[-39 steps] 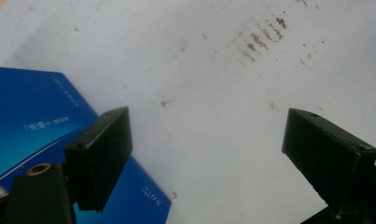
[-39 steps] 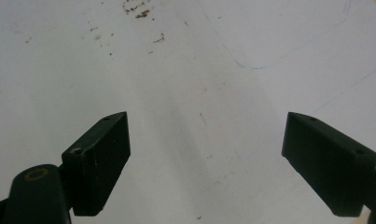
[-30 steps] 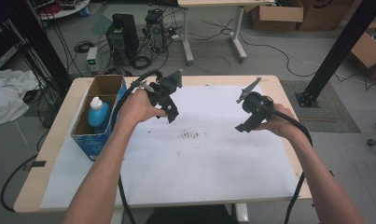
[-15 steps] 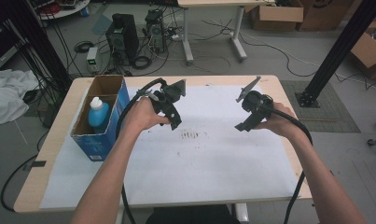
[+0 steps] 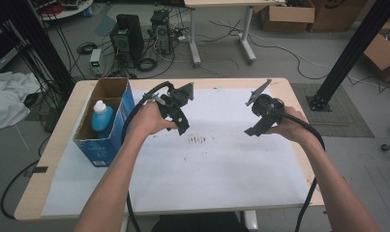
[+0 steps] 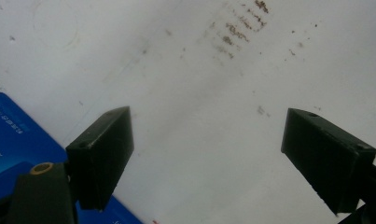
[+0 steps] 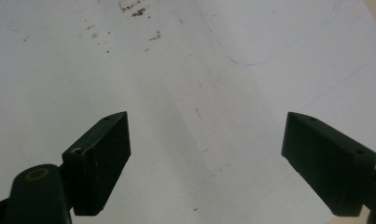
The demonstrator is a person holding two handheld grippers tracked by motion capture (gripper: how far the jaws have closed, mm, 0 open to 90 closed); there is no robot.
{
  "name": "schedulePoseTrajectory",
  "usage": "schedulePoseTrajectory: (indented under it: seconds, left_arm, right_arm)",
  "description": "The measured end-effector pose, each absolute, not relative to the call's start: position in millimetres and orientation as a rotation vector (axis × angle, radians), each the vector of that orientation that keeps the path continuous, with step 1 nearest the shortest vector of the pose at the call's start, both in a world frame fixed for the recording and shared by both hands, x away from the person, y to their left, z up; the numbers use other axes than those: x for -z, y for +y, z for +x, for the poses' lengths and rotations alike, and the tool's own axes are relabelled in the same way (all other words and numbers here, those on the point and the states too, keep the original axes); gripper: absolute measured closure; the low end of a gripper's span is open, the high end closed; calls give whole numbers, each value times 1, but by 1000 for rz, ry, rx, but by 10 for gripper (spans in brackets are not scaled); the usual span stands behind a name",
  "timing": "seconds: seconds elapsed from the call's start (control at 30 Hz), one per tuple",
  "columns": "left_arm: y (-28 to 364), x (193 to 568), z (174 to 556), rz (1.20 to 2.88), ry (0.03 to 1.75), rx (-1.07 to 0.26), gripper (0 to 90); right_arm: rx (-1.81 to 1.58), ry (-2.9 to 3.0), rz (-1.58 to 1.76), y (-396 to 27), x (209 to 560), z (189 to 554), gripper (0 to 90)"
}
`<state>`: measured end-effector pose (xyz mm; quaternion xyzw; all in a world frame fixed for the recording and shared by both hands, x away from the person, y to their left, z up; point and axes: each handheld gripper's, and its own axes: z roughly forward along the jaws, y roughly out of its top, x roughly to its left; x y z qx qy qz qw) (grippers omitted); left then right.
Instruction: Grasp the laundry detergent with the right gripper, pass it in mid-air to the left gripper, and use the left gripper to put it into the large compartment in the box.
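1. Both grippers hung over the white sheet, jaws spread wide with nothing between them: left gripper, right gripper
2. Since a second ago the left gripper had drifted a little off the blue box toward the brown smudges; the right gripper had kept its place
3. I judged that as a pause rather than a reach, with no grasp started
4. A box corner lay just outside the left gripper's left-hand jaw
5. Inside stood the blue bottle, long axis upright, white cap pointing up, well behind those jaws
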<state>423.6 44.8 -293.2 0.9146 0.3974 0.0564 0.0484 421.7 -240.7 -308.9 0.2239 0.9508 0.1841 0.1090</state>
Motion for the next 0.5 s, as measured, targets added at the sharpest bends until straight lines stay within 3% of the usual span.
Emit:
schedulePoseTrajectory:
  seconds: [0.5]
  left_arm:
    - [44,295,424,2789,1202,-175,176]
  right_arm:
    - [-546,2799,661,-238,312,423,153]
